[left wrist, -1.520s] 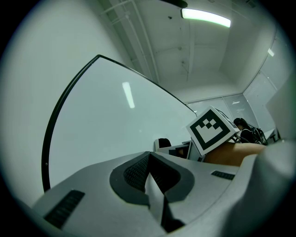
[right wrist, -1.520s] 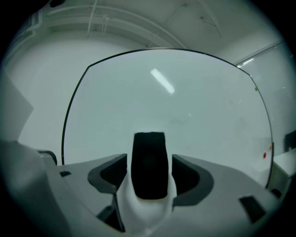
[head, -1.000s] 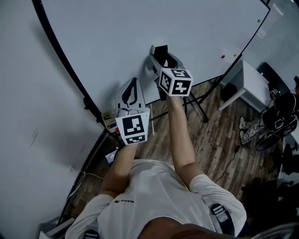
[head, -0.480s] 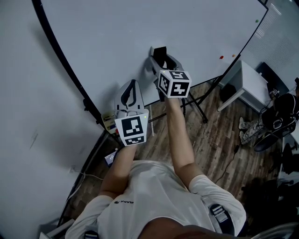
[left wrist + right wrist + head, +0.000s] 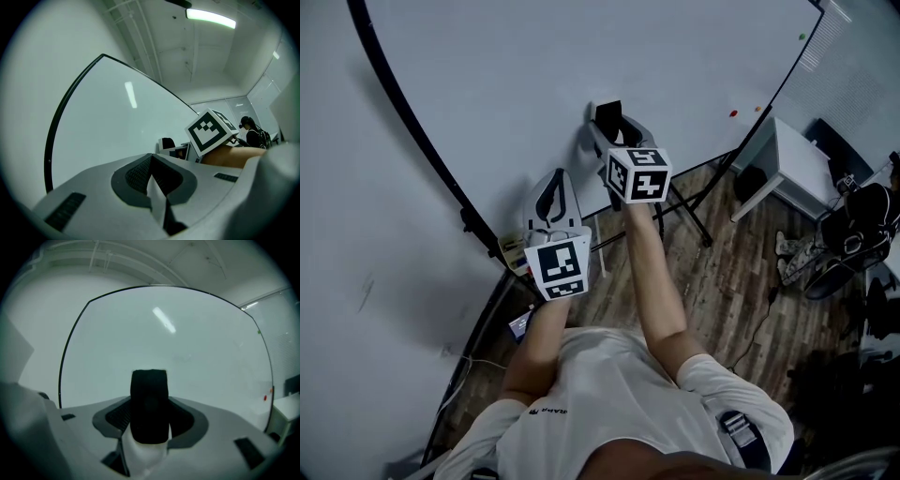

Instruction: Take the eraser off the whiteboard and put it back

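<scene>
A large whiteboard stands in front of me. In the head view my right gripper reaches up to the board's lower part with a black eraser between its jaws. In the right gripper view the eraser stands upright and fills the gap between the grey pads, close to the board. My left gripper hovers lower and to the left, near the board's bottom edge. Its jaws lie together with nothing in them, as the left gripper view shows.
A marker tray sits at the board's lower edge. The board's black stand legs spread over the wooden floor. A white table and dark bags are at the right. Small coloured magnets dot the board's right side.
The head view has drifted slightly, so everything sits a little further left. Both grippers keep their places, and the eraser stays between the right jaws.
</scene>
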`<move>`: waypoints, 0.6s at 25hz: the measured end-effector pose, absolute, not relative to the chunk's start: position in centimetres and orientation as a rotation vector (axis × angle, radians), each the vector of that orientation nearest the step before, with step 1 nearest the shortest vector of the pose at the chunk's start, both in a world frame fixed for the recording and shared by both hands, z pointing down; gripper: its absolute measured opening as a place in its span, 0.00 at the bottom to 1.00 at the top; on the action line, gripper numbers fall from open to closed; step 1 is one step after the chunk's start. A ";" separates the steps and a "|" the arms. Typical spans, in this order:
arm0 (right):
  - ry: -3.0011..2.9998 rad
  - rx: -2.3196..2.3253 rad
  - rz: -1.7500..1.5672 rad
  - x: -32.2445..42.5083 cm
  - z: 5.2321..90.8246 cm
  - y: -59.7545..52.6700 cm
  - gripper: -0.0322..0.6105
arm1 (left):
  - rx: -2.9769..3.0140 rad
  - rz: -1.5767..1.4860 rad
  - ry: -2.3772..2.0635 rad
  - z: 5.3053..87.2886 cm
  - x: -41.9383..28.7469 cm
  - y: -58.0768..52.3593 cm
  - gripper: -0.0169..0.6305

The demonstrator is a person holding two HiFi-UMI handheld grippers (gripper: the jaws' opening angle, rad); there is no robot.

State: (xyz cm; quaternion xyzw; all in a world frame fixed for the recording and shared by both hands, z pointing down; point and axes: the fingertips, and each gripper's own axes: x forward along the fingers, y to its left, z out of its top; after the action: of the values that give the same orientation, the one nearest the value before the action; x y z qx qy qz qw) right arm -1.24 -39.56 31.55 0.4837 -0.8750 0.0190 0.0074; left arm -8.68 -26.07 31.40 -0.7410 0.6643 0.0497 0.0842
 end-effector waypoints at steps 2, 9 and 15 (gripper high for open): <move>-2.739 1.523 0.060 -0.8 31.3 -39.4 0.41 | -2.213 0.148 1.980 31.3 -8.6 -26.1 0.03; -2.756 1.548 0.067 -0.3 31.2 -38.4 0.41 | -2.232 0.158 1.952 31.3 -8.3 -25.9 0.03; -2.762 1.554 0.061 0.3 31.2 -37.7 0.41 | -2.247 0.159 1.938 31.2 -7.6 -25.8 0.03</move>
State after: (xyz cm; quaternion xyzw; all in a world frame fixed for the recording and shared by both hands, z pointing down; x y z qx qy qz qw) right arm 0.34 -37.71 31.16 0.4901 -0.8713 0.0191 -0.0141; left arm -7.60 -25.82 31.22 -0.7533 0.6499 0.0533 0.0851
